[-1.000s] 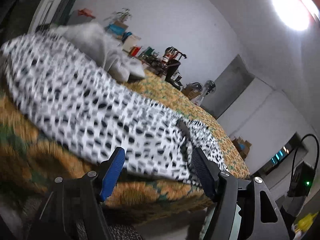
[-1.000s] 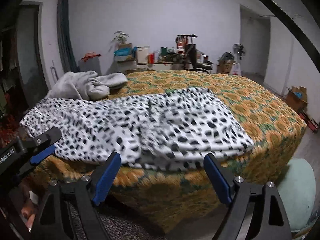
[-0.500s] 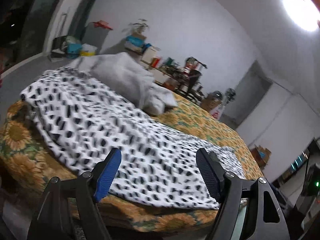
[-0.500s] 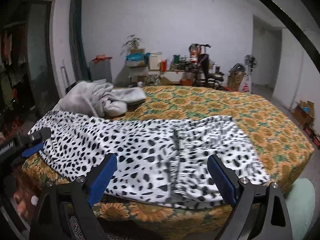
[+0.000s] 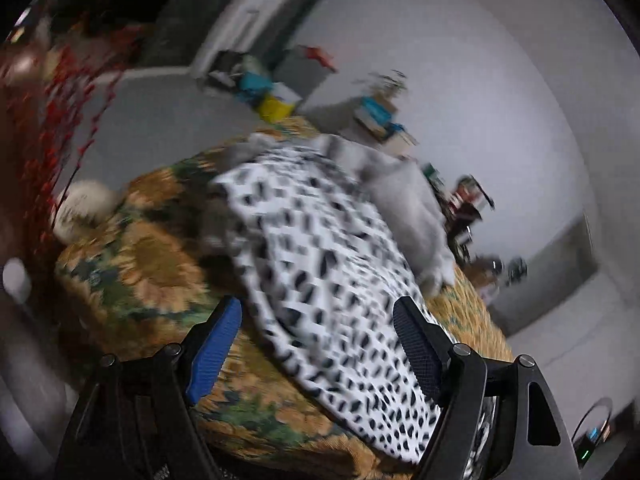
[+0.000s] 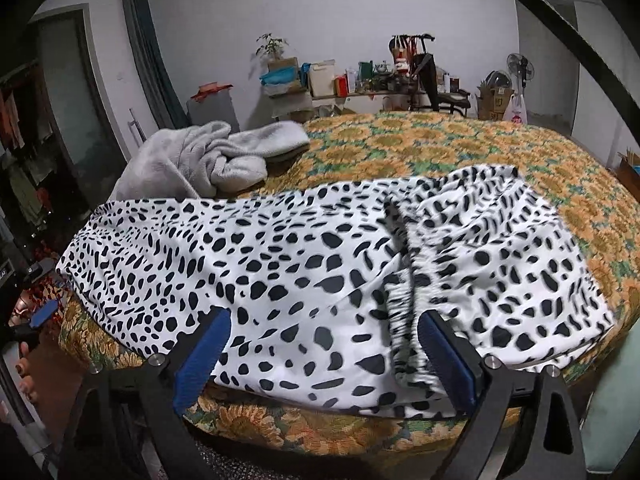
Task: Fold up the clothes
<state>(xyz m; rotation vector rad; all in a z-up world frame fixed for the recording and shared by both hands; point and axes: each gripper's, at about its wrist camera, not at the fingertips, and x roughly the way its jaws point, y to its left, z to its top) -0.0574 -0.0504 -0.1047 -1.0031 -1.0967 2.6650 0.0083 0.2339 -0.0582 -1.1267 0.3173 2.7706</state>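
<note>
Spotted garment (image 6: 304, 280) along bed (image 6: 440, 148) edge

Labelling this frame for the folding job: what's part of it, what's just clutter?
In the job:
spotted garment, spread on the bed
left gripper, open
right gripper, open
grey clothes, bunched behind, probably next

Lying about:
shelf clutter
fan
potted plant

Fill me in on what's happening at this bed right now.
A person with a gripper in each hand is starting to fold clothes. A black-spotted white garment lies spread on the sunflower-print bedspread, a crumpled grey fleece garment behind it. The right gripper and left gripper hang open at its near edge, their jaws just opened wider, gripping nothing.
</note>
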